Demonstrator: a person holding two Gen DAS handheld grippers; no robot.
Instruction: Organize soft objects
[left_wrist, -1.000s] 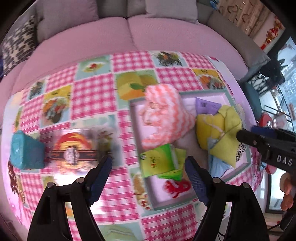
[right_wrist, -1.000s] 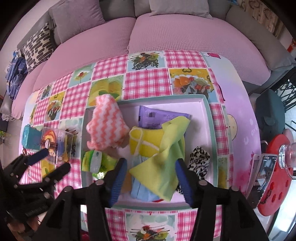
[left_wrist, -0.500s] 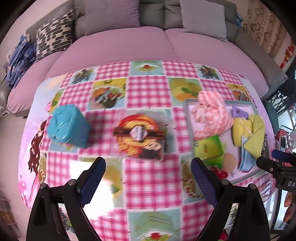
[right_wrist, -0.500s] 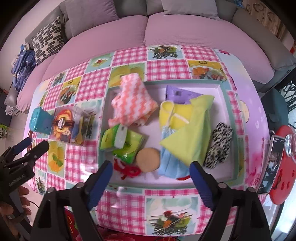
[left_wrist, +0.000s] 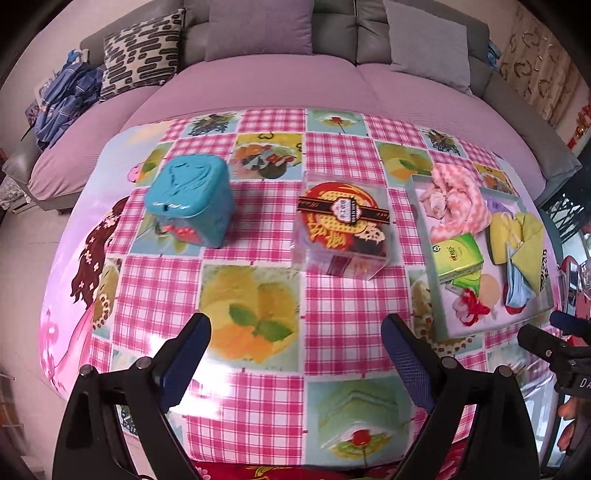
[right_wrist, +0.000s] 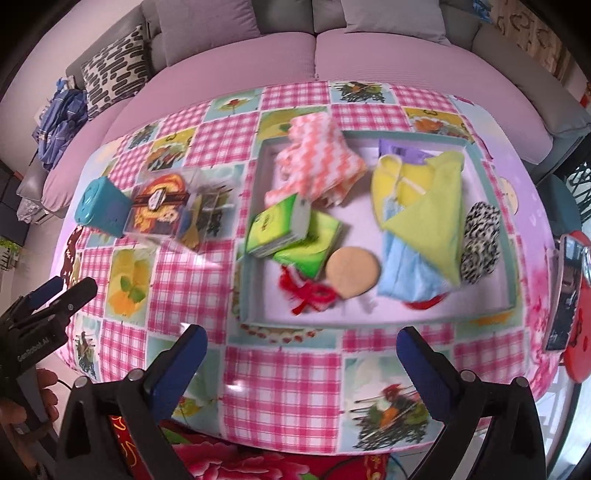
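A shallow tray (right_wrist: 251, 266) (left_wrist: 428, 243) on the checked tablecloth holds the soft things: a pink zigzag cloth (right_wrist: 317, 162) (left_wrist: 458, 199), green tissue packs (right_wrist: 280, 225) (left_wrist: 458, 254), yellow and lime cloths (right_wrist: 428, 199) (left_wrist: 517, 236), a blue cloth (right_wrist: 406, 269), a spotted roll (right_wrist: 480, 243), a round tan pad (right_wrist: 352, 271) and a red bow (right_wrist: 310, 291). My right gripper (right_wrist: 301, 350) hovers over the table's near edge before the tray, jaws opening wide with nothing between them. My left gripper (left_wrist: 297, 338) stands open and empty, left of the tray.
A teal tin (left_wrist: 192, 201) (right_wrist: 99, 210) and a clear box with a red label (left_wrist: 343, 232) (right_wrist: 166, 210) stand left of the tray. A pink sofa (left_wrist: 295, 77) curves behind the table. A red stool with a phone (right_wrist: 569, 291) stands at the right.
Both grippers drew back from the tray toward the table's near edge, the left one also going left. The right jaws let go of the lime cloth and spread wide; the left widened a little.
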